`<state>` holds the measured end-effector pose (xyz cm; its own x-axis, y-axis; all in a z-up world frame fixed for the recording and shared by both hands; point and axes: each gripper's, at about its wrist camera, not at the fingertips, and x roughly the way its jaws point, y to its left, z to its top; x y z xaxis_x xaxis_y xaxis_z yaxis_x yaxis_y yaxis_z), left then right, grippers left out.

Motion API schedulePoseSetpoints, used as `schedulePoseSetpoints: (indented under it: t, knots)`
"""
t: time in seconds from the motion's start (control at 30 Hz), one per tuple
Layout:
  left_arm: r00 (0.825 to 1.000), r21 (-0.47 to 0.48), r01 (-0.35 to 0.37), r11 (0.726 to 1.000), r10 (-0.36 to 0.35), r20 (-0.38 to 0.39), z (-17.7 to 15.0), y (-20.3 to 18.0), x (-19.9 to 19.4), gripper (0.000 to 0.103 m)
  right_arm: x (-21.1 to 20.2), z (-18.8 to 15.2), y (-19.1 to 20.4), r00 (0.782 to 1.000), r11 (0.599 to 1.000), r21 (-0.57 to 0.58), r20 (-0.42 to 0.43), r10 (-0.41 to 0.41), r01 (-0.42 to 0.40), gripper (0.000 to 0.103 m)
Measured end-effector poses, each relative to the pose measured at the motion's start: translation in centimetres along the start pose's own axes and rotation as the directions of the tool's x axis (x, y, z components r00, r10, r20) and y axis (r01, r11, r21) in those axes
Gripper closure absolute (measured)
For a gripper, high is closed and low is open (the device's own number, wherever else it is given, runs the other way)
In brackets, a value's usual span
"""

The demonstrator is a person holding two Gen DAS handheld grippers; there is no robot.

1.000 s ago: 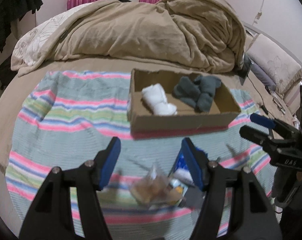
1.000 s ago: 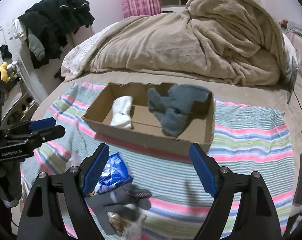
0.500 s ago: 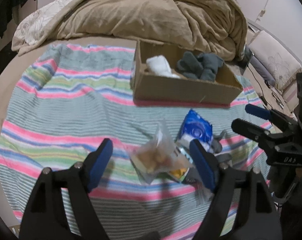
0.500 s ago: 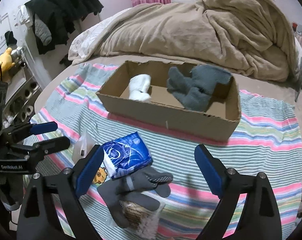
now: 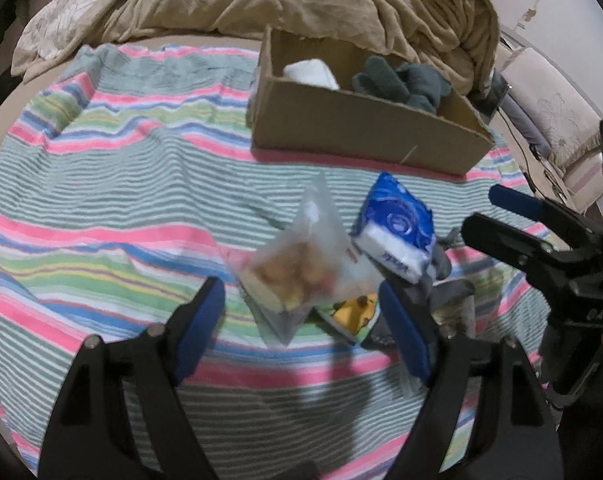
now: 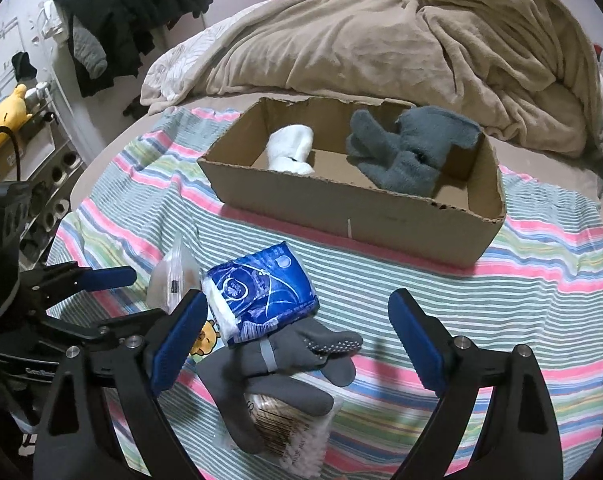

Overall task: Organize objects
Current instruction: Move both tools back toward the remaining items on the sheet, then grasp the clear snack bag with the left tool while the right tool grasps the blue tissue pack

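Left gripper (image 5: 301,320) w/ fingers spread wide, holding nothing, frames snack bag (image 5: 297,264); right gripper (image 6: 293,336) likewise gapes empty: pinch bag's middle, clear of tissue pack (image 5: 397,232)

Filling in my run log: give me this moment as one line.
left gripper: open, over snack bag | right gripper: open, over grey socks | cardboard box: white sock, grey gloves inside
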<state>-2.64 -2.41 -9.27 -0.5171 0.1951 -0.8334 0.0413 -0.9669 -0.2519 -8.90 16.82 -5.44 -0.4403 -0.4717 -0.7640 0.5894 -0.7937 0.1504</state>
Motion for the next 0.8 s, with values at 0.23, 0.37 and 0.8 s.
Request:
schedulePoseSetpoints:
  t: [0.23, 0.37, 0.8]
  knots:
    - [1.000, 0.014, -0.022, 1.000, 0.022, -0.006, 0.3, -0.1, 1.5, 0.021, 0.9, -0.2, -0.1, 1.000, 1.000, -0.004, -0.022, 0.009, -0.009, 0.009]
    - [0.999, 0.039, -0.033, 0.999, 0.033, -0.016, 0.5, -0.4, 2.1, 0.021, 1.6, -0.2, -0.2, 0.999, 1.000, -0.008, -0.036, 0.013, -0.014, 0.009]
    - [0.996, 0.223, -0.091, 0.971, 0.093, 0.002, 0.2, -1.4, 1.8, 0.021, 4.3, -0.3, 1.2, 0.994, 0.994, -0.091, -0.099, 0.044, -0.053, 0.009]
